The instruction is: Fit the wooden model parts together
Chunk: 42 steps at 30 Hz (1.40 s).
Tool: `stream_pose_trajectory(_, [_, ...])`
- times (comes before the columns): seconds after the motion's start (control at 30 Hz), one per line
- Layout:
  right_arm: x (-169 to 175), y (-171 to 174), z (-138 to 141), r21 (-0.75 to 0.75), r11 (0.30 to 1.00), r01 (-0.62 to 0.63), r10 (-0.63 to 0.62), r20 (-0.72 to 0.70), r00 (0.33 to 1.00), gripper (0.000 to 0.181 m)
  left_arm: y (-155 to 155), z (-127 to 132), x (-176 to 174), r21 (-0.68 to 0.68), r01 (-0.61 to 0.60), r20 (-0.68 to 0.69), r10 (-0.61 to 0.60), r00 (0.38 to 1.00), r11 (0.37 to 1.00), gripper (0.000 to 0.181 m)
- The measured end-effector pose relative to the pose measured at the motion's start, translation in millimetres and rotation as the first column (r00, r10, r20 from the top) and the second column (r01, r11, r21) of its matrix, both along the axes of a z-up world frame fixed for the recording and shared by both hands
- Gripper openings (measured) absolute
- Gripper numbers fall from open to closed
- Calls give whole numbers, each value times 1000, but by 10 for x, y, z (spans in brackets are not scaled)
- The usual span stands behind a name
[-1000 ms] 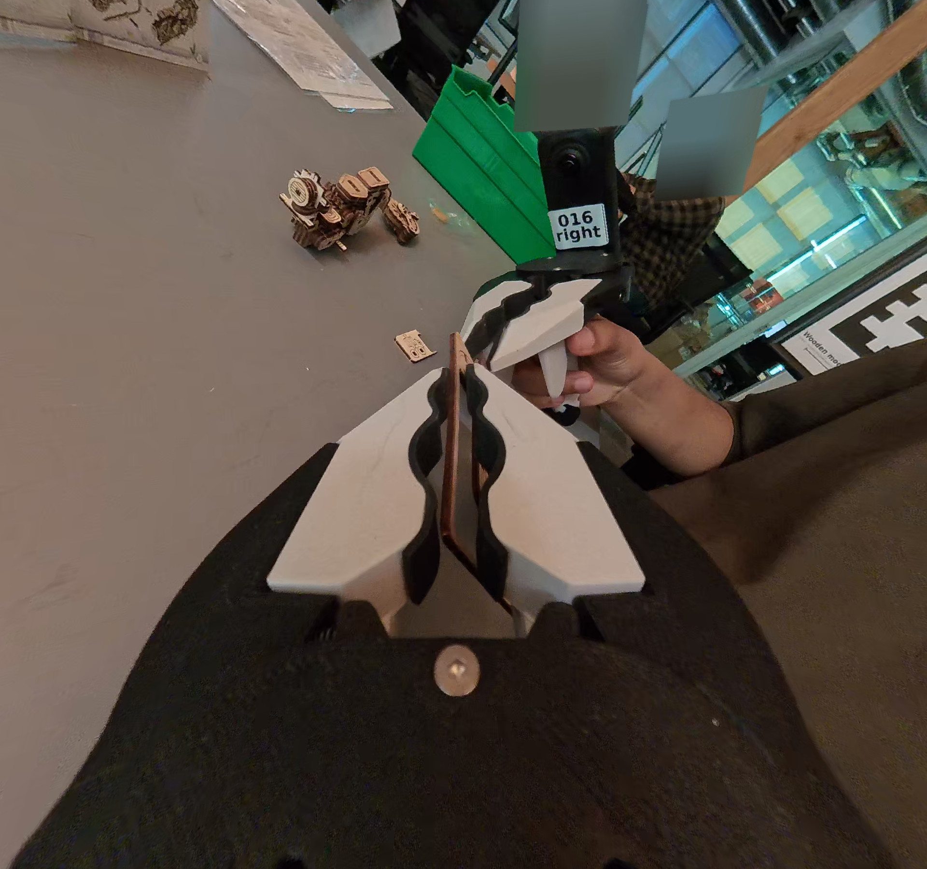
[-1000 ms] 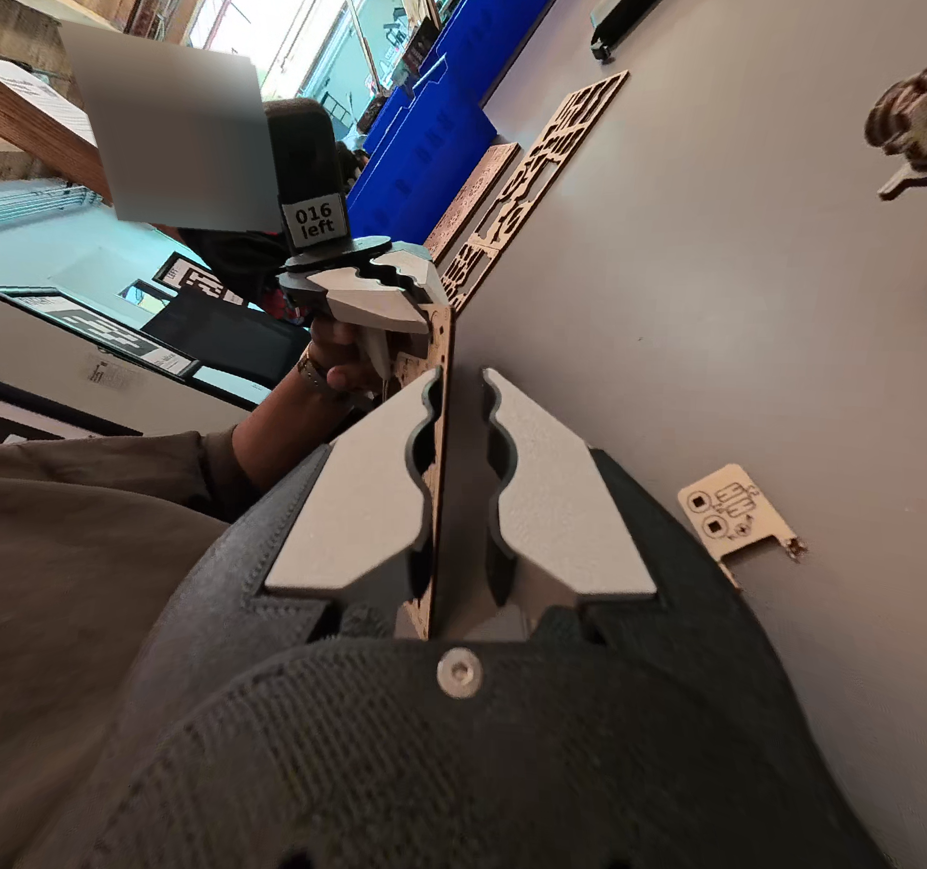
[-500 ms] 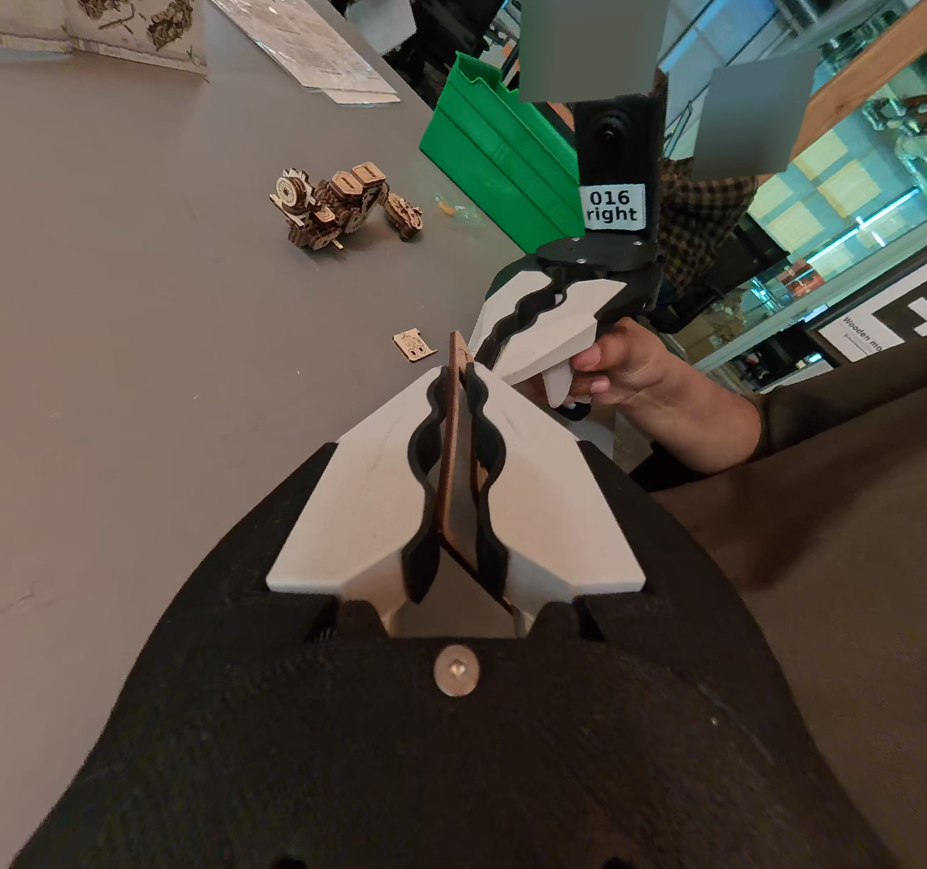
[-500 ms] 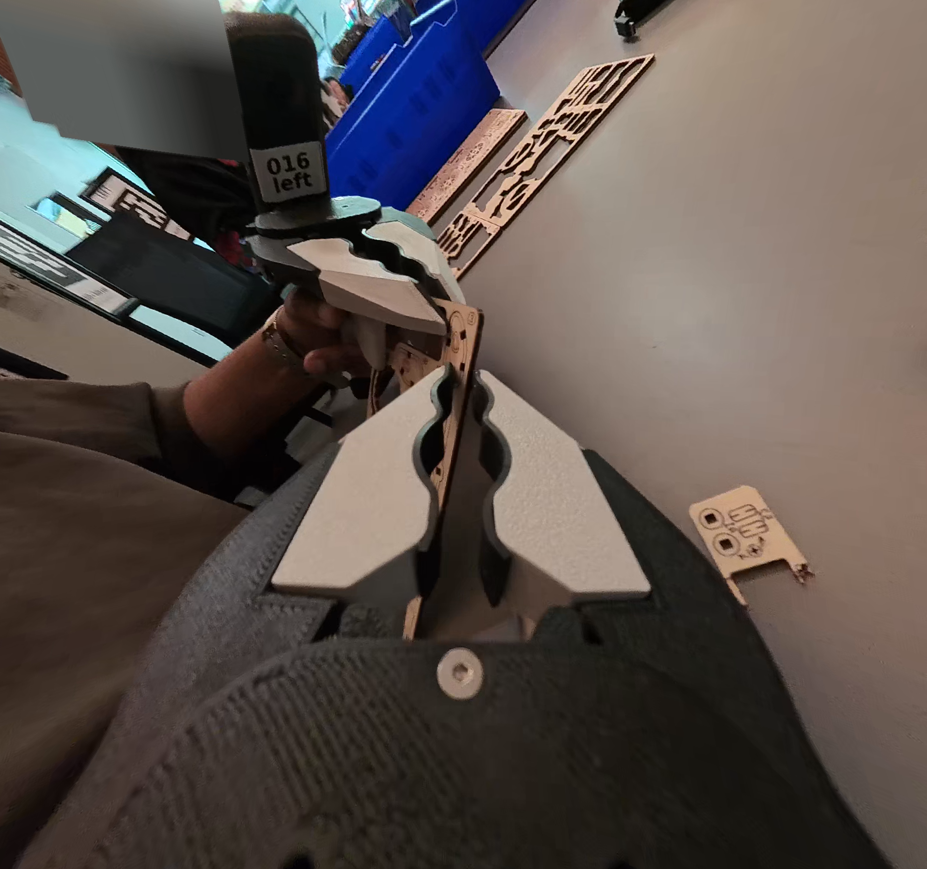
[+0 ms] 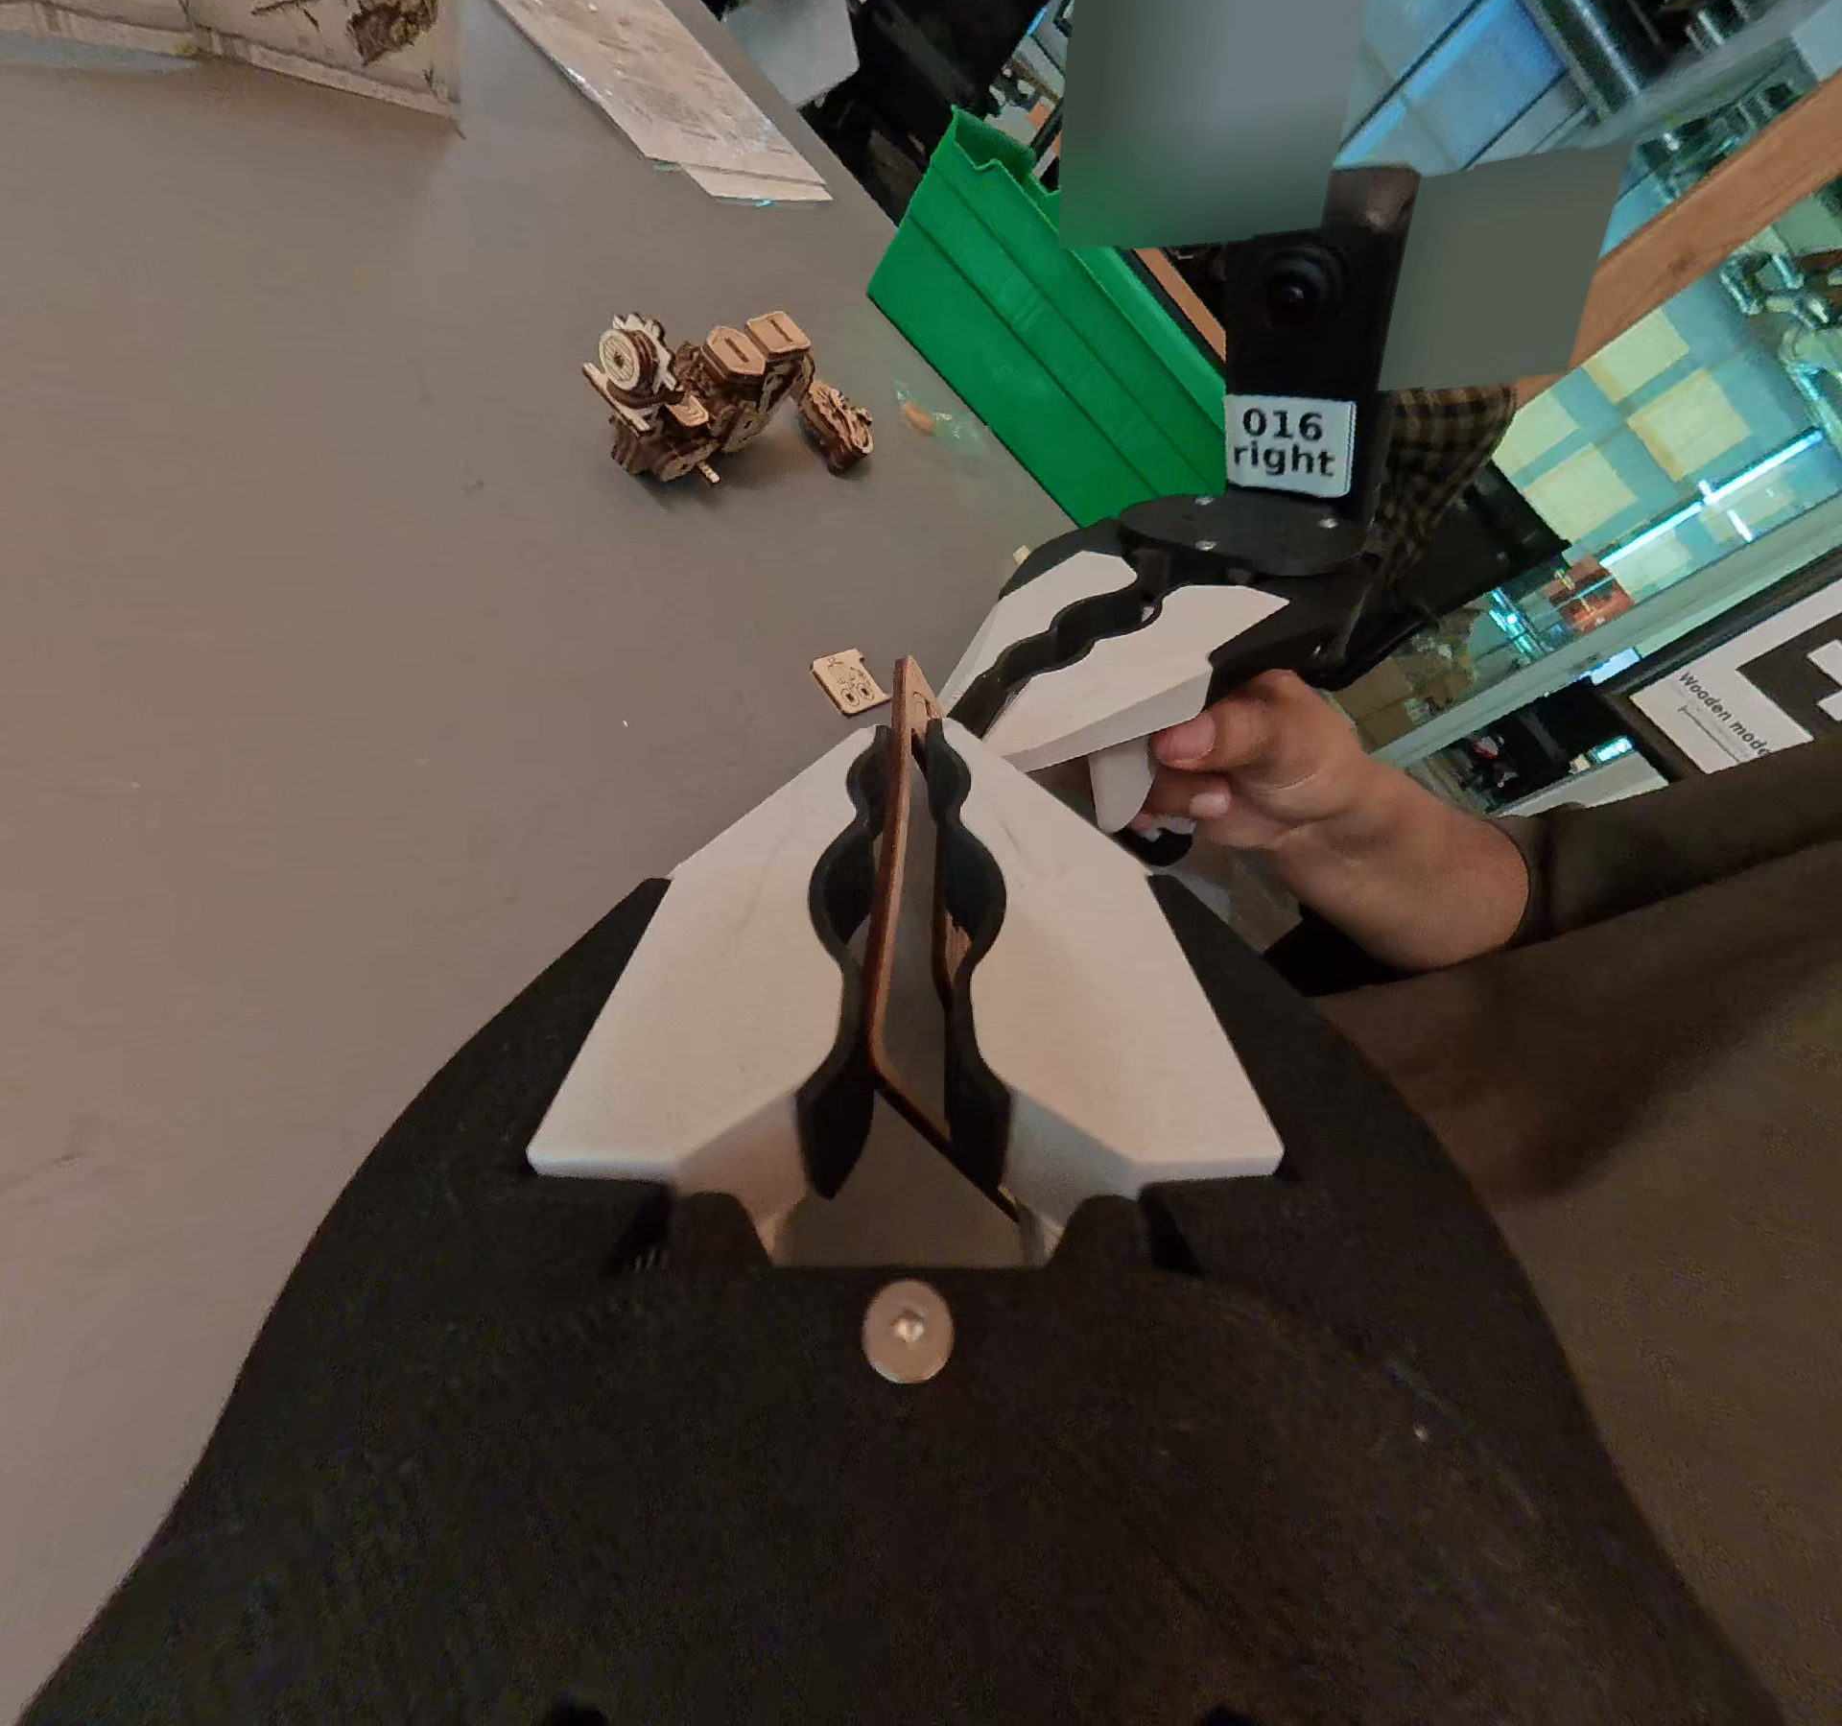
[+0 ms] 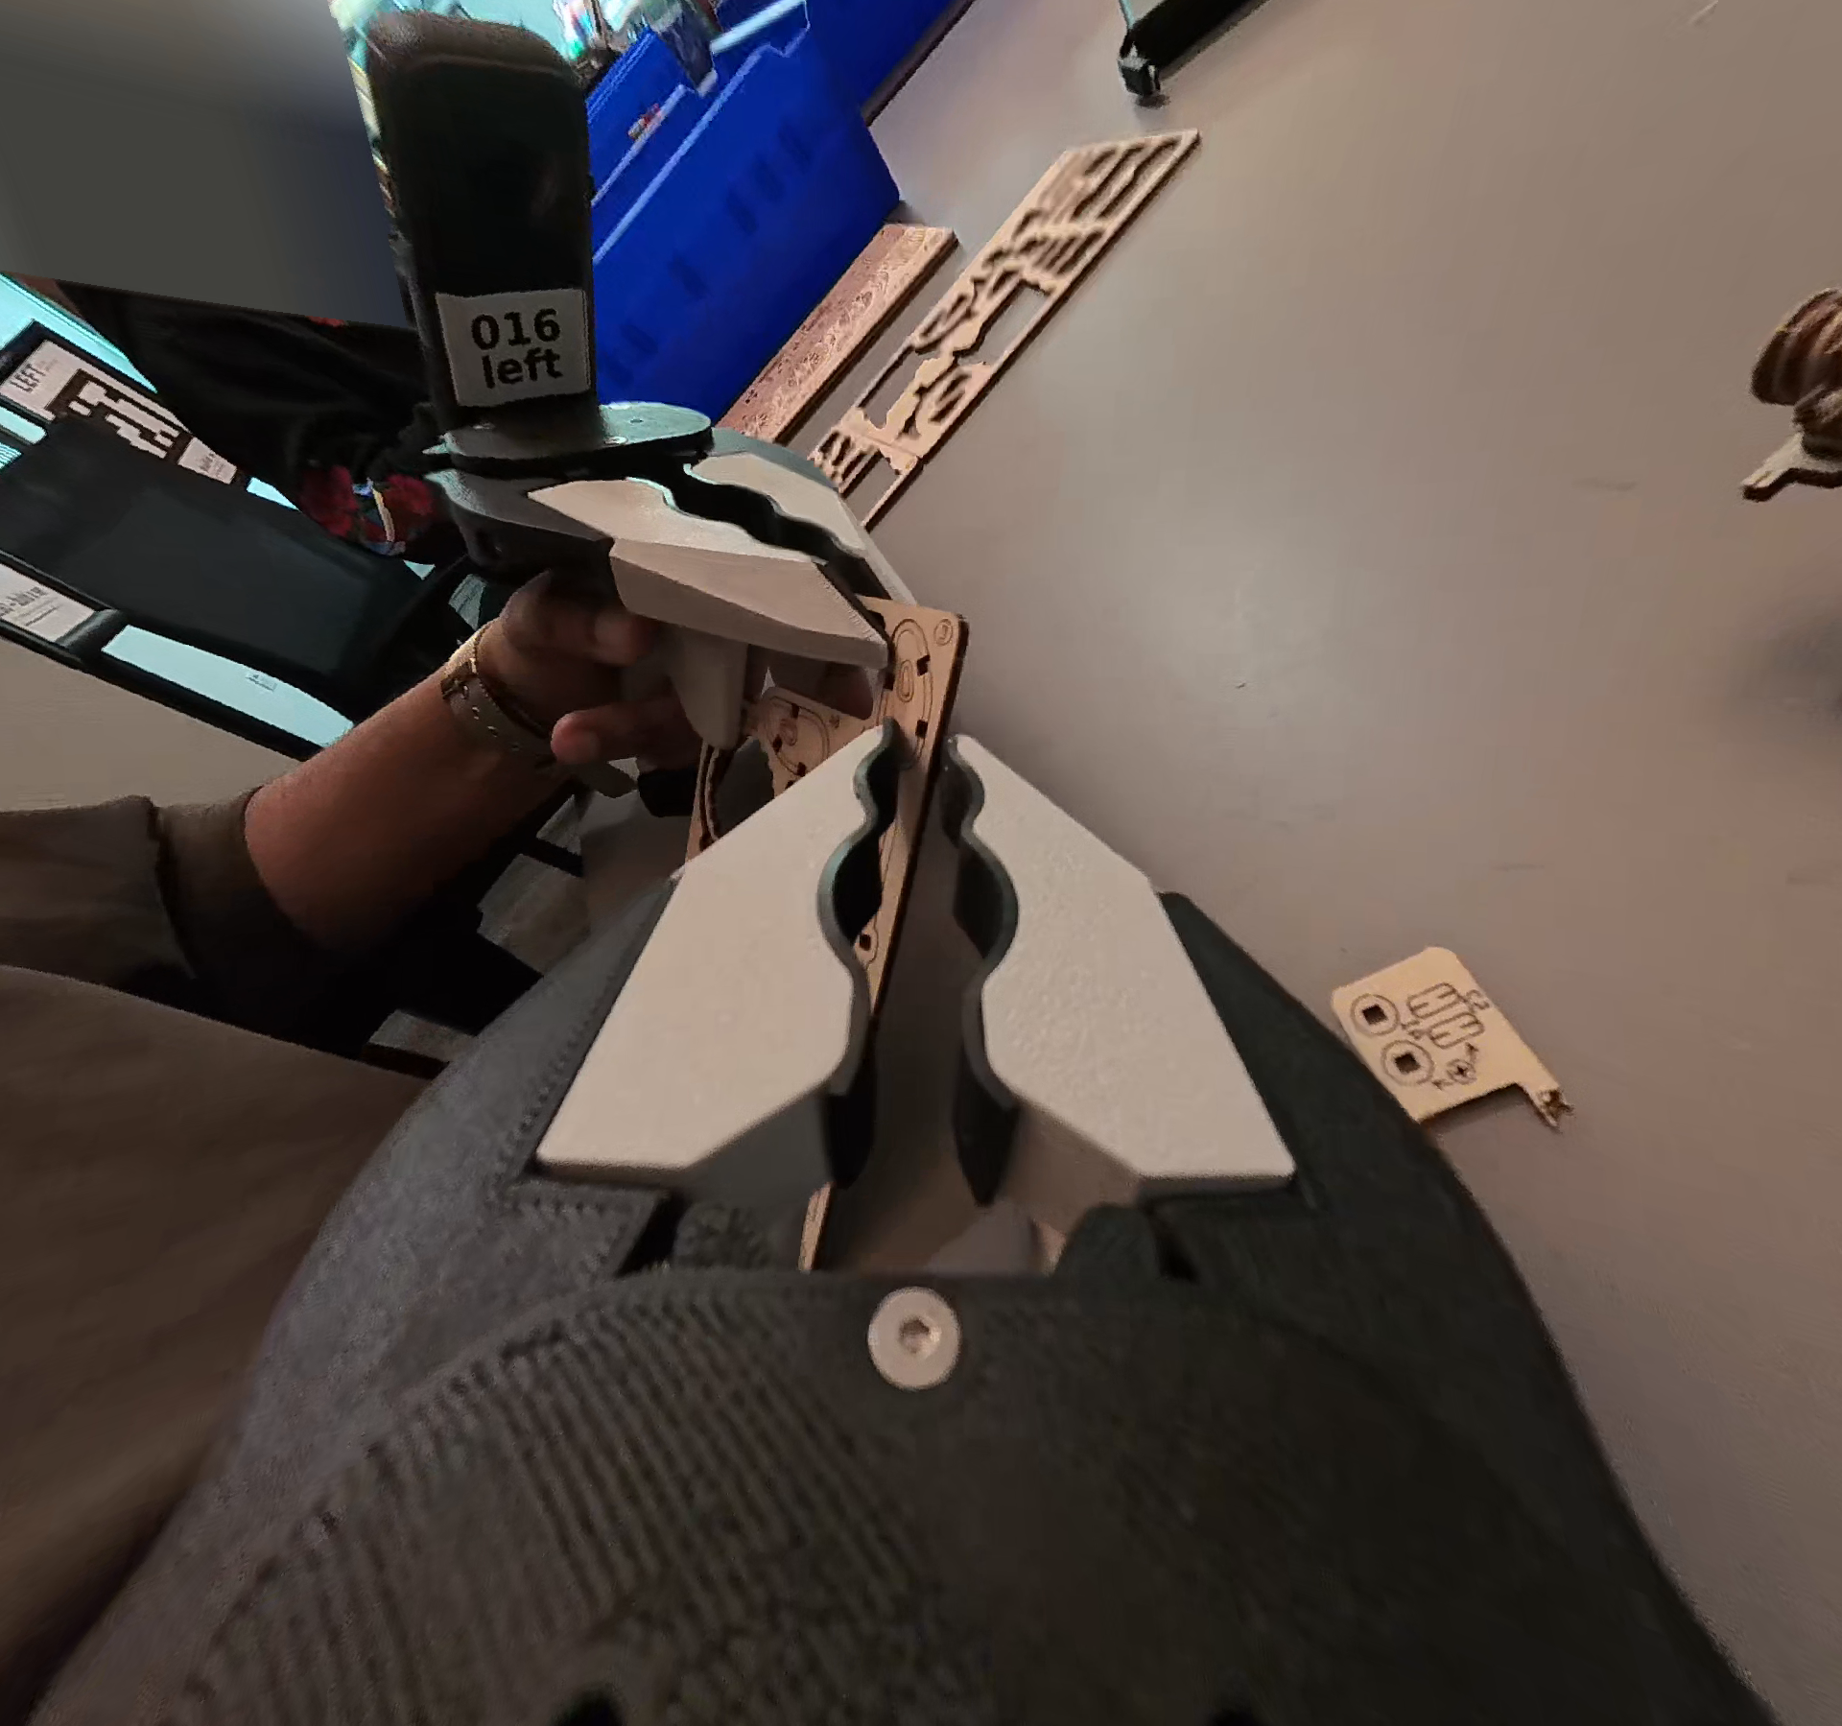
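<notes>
Now both tongs grip one wooden sheet (image 6: pixel 912 786) edge-on: left tongs (image 5: pixel 905 741) clamped tight; right tongs (image 6: pixel 917 756) pinching it at the tips, slightly skewed.

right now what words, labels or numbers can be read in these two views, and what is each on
I do not copy wording; these bear it.
White sticker on black camera post, left wrist view: legible.
Second white sticker on black post, right wrist view: legible.
White sign beyond the table: cut off.
Small wooden card: engraved marks, too small.
Paper sheets: blurred.
</notes>
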State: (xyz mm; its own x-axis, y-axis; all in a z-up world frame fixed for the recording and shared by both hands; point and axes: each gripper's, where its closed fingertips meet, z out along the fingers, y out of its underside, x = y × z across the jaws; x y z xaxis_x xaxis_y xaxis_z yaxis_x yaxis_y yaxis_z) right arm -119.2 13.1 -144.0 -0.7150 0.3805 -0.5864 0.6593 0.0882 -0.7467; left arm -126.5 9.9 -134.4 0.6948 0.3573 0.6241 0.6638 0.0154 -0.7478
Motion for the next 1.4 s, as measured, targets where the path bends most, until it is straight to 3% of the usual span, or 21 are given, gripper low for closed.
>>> stream_pose_trajectory(0.03, [-15,-6,28,-34,999,9,-9,-2,1000,6,-7,27,-8,13,-4,0,4,1000,1000,3])
stream_pose_trajectory(0.13, [-52,-2,85,-140,990,28,-20,60,998,11,-28,107,-12,61,-2,7,2,1000,998,2])
stream_pose_trajectory(0.33, [-28,-8,147,-205,978,23,0,109,994,8,34,119,52,35,21,-38,-20,999,999,2])
stream_pose_trajectory(0.8, [-62,15,62,-18,999,47,-47,26,999,8,55,28,4,-68,-34,-95,28,995,997,4])
stream_pose_trajectory(0.97, [-85,14,33,8,997,75,-75,48,996,8,52,-5,-23,-123,-64,-144,46,988,990,5])
stream_pose_trajectory(1.1, [-98,20,35,-66,994,92,-80,166,983,8,58,6,-34,-145,-83,-174,57,983,986,5])
stream_pose_trajectory(1.17, [-112,14,17,-55,994,89,-81,137,987,8,51,-41,-48,-164,-85,-172,56,983,983,7])
stream_pose_trajectory(1.4, [-48,-12,156,-219,975,21,11,144,989,10,-93,269,-118,37,-124,-128,127,984,992,2])
